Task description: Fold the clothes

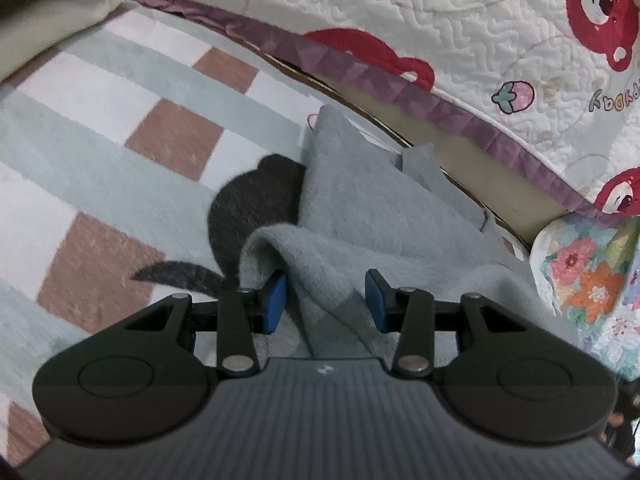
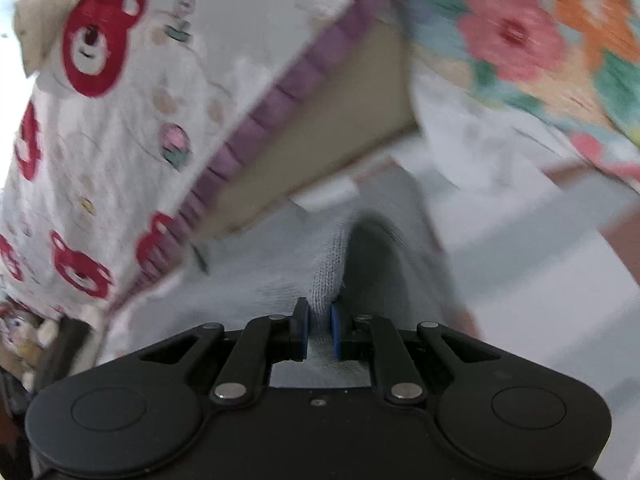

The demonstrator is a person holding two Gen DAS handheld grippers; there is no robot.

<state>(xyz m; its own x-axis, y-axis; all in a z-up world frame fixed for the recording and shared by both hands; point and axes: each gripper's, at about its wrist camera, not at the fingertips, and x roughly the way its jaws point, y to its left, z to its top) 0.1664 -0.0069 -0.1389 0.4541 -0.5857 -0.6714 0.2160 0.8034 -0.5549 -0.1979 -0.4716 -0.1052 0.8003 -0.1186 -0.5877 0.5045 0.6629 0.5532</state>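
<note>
Grey garment [image 1: 360, 208] lies rumpled on a checked blanket [image 1: 100, 128] w/ pale-green, white and brown squares; it sits near the blanket's far edge, just beside a purple-trimmed quilt [image 1: 460, 40] printed w/ red bears; a floral cushion [image 1: 588, 276] sits at the right of the left wrist view; a dark shadow falls on the blanket left of the cloth.

Left claw [image 1: 326, 300]: jaws stand partly apart; a raised fold of the grey garment runs between the blue pads [image 1: 276, 300]; the fold drapes over and touches the left-hand pad, while the right-hand pad shows a gap to the cloth; so it is not clamped on anything.

Right claw [image 2: 319, 328]: jaws drawn nearly together; a narrow ridge of the grey garment [image 2: 326, 276] is pinched between the blue pads, fabric rising up and away from the tips w/ a dark hollow under the fold beside it; right wrist view is motion-blurred, esp. the bear quilt [image 2: 100, 128] at left and floral cushion [image 2: 540, 40] at top right; checked blanket [image 2: 540, 280] shows pale at lower right.
</note>
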